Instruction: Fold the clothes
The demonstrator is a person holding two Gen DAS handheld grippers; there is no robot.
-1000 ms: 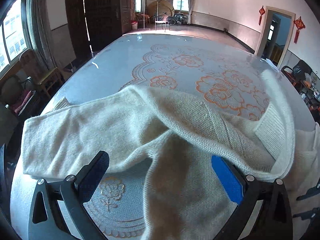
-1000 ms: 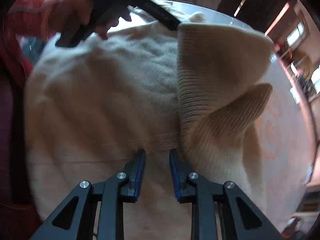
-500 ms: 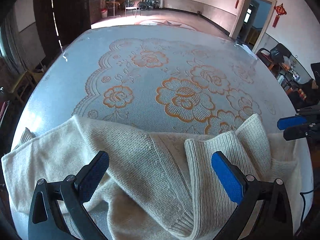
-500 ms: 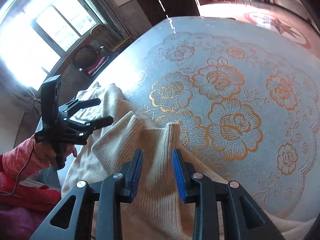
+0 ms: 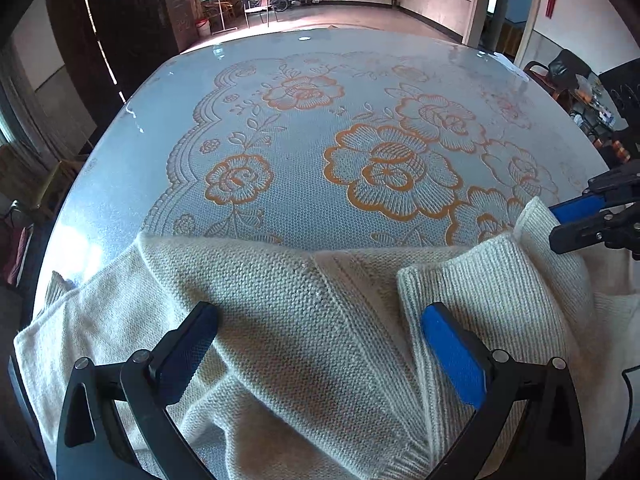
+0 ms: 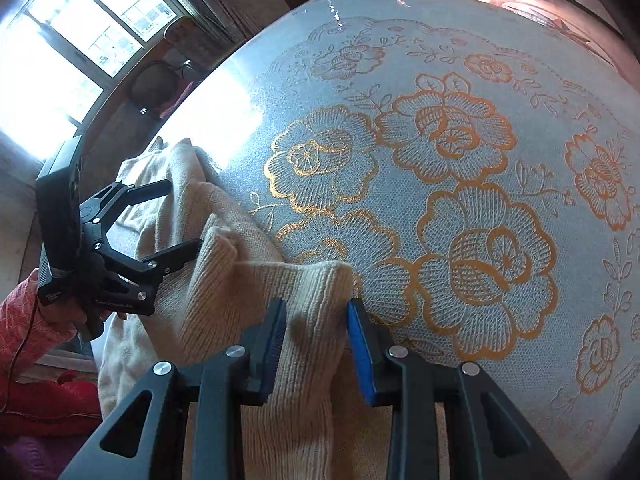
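Note:
A cream knit sweater (image 5: 300,300) lies bunched along the near edge of a round table (image 5: 360,100) covered by a lace cloth with orange flowers. My left gripper (image 5: 320,344) hovers just over the sweater's middle, its jaws wide open and empty. It also shows in the right wrist view as the left gripper (image 6: 182,216), beside the sweater's left folds. My right gripper (image 6: 316,328) stands partly open over the sweater's (image 6: 240,280) ribbed end. A ribbed fold lies loosely between its pads. In the left wrist view the right gripper (image 5: 556,224) sits at that ribbed tip.
The far stretch of the tablecloth (image 6: 480,80) carries nothing. A person's red sleeve (image 6: 24,320) and hand hold the left gripper off the table's left edge. Chairs stand beyond the rim, one dark chair (image 5: 560,72) at the right and wooden ones at the left.
The sweater, draped up high a second ago, now lies low on the table. My right gripper swung to the ribbed end and its jaws widened slightly. The left gripper stayed open.

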